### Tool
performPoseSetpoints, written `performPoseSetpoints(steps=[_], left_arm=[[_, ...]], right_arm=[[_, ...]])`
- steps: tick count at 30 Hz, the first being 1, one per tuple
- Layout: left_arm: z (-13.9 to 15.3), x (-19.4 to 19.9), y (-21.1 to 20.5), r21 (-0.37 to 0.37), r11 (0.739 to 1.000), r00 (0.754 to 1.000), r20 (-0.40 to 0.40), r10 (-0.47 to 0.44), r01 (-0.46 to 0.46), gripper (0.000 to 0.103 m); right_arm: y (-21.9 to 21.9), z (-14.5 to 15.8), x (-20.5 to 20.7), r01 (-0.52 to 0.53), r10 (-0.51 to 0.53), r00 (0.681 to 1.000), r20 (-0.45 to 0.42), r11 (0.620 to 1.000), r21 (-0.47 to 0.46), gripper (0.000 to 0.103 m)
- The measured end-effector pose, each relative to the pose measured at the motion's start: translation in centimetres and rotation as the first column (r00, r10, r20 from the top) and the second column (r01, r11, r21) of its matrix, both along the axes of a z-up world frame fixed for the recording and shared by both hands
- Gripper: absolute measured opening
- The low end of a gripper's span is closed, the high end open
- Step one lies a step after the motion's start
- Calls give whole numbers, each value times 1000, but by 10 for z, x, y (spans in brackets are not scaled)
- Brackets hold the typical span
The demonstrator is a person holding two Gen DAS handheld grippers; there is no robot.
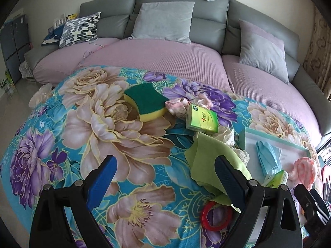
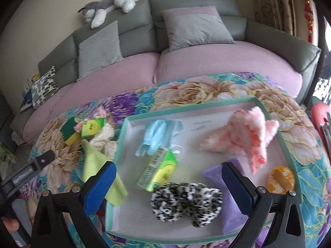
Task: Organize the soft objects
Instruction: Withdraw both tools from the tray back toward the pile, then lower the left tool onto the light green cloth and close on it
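- Both claws, left claw (image 1: 163, 177) and right claw (image 2: 168, 180), are being held spread, empty.
- Soft items are being gathered into the tray (image 2: 121, 136); the green cloth (image 1: 203, 155) beside it is likely being targeted next.

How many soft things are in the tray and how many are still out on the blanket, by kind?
In tray:
Tissue pack: 1
Blue cloth: 1
Pink fluffy cloth: 1
Leopard scrunchie: 1
Purple sponge: 1

On blanket:
Sponge: 1
Tissue pack: 1
Green cloth: 1

Total: 8
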State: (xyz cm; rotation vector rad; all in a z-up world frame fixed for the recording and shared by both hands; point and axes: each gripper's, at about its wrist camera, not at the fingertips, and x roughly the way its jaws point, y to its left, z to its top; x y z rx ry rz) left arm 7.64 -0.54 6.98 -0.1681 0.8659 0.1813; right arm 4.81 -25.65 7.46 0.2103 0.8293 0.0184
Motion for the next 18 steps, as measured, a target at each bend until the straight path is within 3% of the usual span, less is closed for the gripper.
performPoseSetpoints(steps=[4,18], left_arm=[[-4,10,-5,-11,1000,1000,-7,-10,10,96],[-35,16,-4,-28,999,999,-24,-34,33,96]], right_arm=[[19,-6,6,-37,36,999,-15,999,-12,103],[22,-14,14,30,-32,999,-35,998,-63,103]])
